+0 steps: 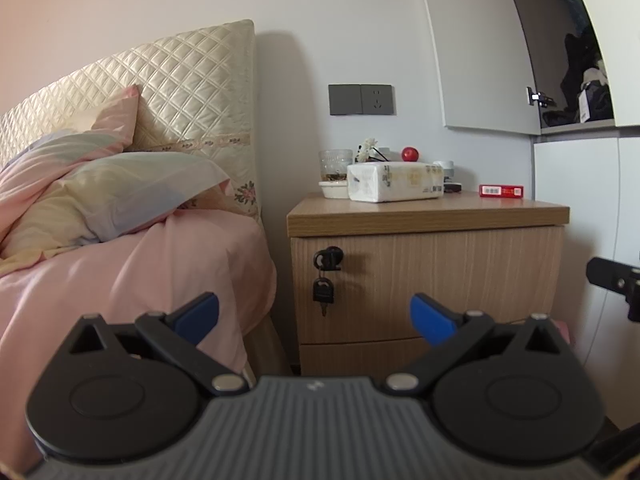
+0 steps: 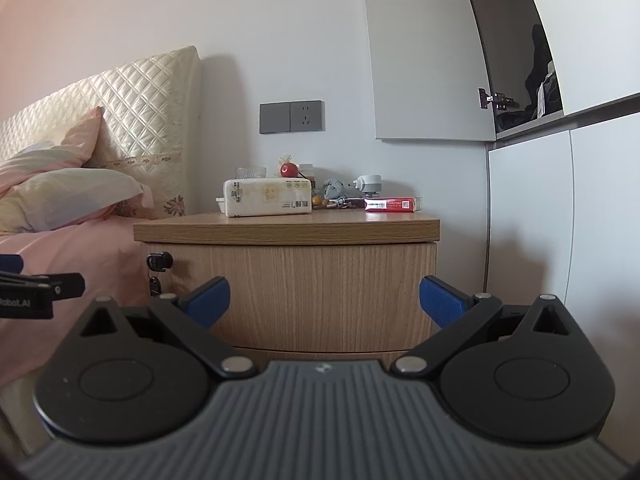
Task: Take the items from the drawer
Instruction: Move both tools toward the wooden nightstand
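Two black grippers with blue pads hover released and empty, left gripper (image 1: 314, 316) and right gripper (image 2: 324, 300), facing the closed light-wood nightstand drawer (image 2: 296, 292) straight ahead; its key lock (image 1: 328, 258) sits far left, likely nearer the left one.

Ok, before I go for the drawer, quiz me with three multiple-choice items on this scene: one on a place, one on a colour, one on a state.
1. Where do the keys hang?
A. on the top drawer front, at its bed-side edge
B. on the wall socket
C. on the cabinet door

2. What colour is the flat box at the nightstand top's wardrobe-side end?
A. green
B. red
C. black

3. How is the top drawer?
A. pulled fully out
B. half open
C. shut

Answers: 1 A, the keys dangle from the lock there. 2 B, its side shows red. 3 C, its front sits flush under the top, with both tools, left tool and right tool, open and apart from it.
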`<move>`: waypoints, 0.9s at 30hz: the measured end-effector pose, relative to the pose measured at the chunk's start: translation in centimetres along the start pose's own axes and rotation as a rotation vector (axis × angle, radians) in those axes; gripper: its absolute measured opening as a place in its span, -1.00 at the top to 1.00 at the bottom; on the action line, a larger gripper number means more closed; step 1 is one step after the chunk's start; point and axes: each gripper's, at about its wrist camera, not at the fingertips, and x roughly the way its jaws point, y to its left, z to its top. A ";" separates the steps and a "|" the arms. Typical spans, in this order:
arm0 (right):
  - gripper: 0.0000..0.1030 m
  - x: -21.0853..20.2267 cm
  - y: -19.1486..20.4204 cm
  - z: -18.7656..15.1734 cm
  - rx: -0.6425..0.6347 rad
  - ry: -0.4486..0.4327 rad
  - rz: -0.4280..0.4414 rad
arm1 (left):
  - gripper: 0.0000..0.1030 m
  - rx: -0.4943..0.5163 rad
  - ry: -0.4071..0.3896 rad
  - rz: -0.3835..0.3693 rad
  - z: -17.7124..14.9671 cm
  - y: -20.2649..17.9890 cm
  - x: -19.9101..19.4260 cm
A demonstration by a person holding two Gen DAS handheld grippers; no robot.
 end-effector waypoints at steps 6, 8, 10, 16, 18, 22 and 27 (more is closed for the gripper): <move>-1.00 -0.1 0.2 -0.1 -0.013 -0.013 -0.016 | -1.00 0.006 -0.001 -0.012 -0.1 0.0 -0.2; -1.00 -0.1 0.1 -0.1 -0.015 -0.020 -0.023 | -1.00 0.008 -0.001 -0.017 -0.1 0.0 -0.3; -1.00 -0.1 -0.1 -0.1 -0.017 -0.017 -0.028 | -1.00 0.007 0.001 -0.025 -0.1 0.1 -0.3; -1.00 0.2 -0.8 -0.1 -0.043 -0.013 -0.044 | -1.00 0.007 0.000 -0.056 -0.1 0.1 -0.4; -1.00 0.3 -0.9 -0.2 -0.050 -0.007 -0.050 | -1.00 0.002 0.001 -0.055 -0.1 0.1 -0.4; -1.00 0.5 -1.4 -0.2 -0.042 0.025 -0.013 | -1.00 -0.021 0.002 -0.054 -0.1 0.5 -0.6; -1.00 -0.2 -2.0 0.4 -0.003 0.015 0.005 | -1.00 -0.044 0.000 -0.057 -0.1 1.1 -0.9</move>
